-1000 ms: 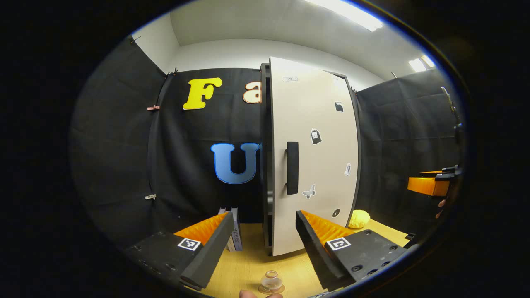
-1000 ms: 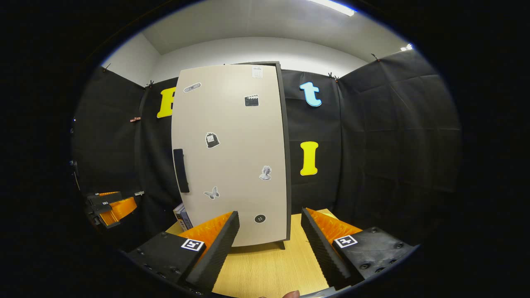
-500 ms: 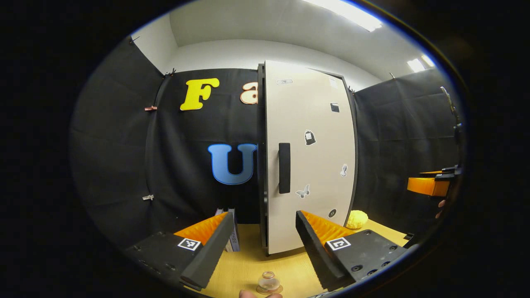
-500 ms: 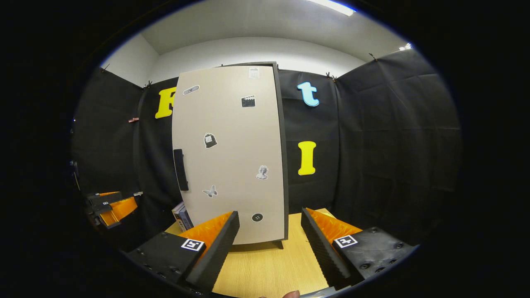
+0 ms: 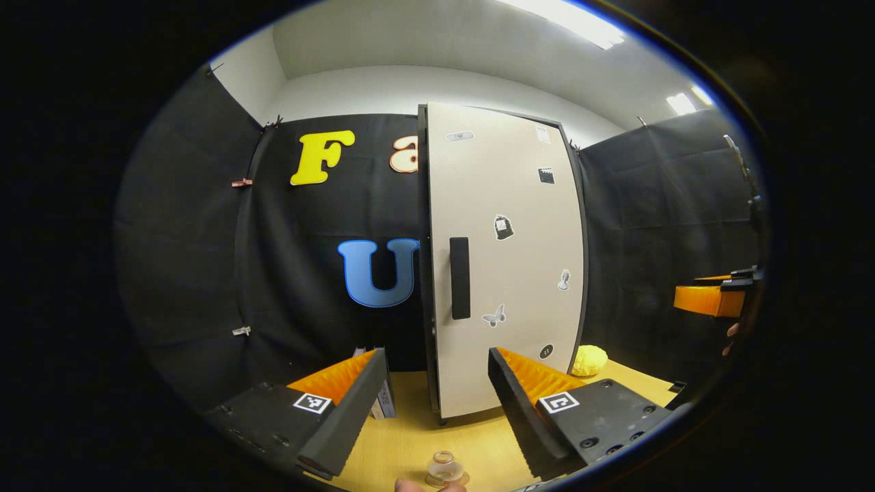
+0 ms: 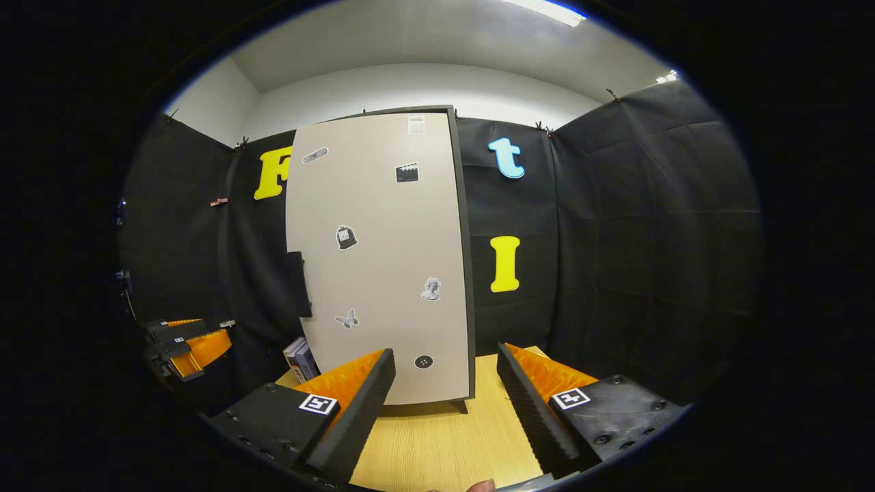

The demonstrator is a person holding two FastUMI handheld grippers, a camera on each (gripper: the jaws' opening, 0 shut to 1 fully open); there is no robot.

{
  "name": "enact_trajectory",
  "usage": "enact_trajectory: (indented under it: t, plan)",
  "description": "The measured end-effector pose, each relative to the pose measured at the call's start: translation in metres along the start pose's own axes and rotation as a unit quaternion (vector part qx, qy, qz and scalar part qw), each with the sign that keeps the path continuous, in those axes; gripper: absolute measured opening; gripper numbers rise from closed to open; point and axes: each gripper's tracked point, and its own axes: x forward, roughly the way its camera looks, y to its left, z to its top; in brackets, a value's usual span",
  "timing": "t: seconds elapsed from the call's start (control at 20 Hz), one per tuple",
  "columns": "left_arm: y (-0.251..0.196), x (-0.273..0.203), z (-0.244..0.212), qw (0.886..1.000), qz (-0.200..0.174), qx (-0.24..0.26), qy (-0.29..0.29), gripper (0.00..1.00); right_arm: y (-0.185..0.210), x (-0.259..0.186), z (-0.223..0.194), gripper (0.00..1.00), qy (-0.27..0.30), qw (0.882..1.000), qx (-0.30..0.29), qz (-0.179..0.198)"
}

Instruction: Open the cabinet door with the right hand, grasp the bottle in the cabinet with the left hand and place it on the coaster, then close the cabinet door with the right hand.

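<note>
While your left gripper (image 5: pixel 432 400) hangs above the near edge of the table (image 5: pixel 410 437) with its two fingers apart and empty, the one bottle (image 5: pixel 444 467) stands on the one coaster (image 5: pixel 433 481) at that near edge, between the fingers. Behind it, the one cabinet door (image 5: pixel 506 253) sits shut or nearly so, with one handle (image 5: pixel 460 278). Your right gripper (image 6: pixel 446 403) likewise holds its two fingers apart, gripping nothing.
</note>
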Motion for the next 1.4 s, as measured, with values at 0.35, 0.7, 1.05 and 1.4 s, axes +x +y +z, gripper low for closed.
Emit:
enact_trajectory:
  t: [0.35,0.7,1.05,1.4]
  plan:
    - [-0.008,-0.001,-0.004,1.000,-0.003,-0.004,0.006,0.94,-0.005,-0.002,-0.002,0.98,-0.001,1.000,-0.002,-0.007]
    - [-0.024,0.010,-0.006,1.000,-0.001,0.002,0.008,0.95,-0.011,0.008,-0.010,0.98,-0.002,1.000,-0.018,-0.004]
    - [-0.049,0.028,-0.015,1.000,0.008,0.015,0.005,0.94,-0.034,0.018,-0.010,0.98,-0.010,1.000,-0.010,-0.009]
    - [-0.089,0.034,-0.047,0.999,0.015,0.027,0.017,0.94,-0.058,0.024,-0.025,0.98,-0.013,1.000,0.013,0.007]
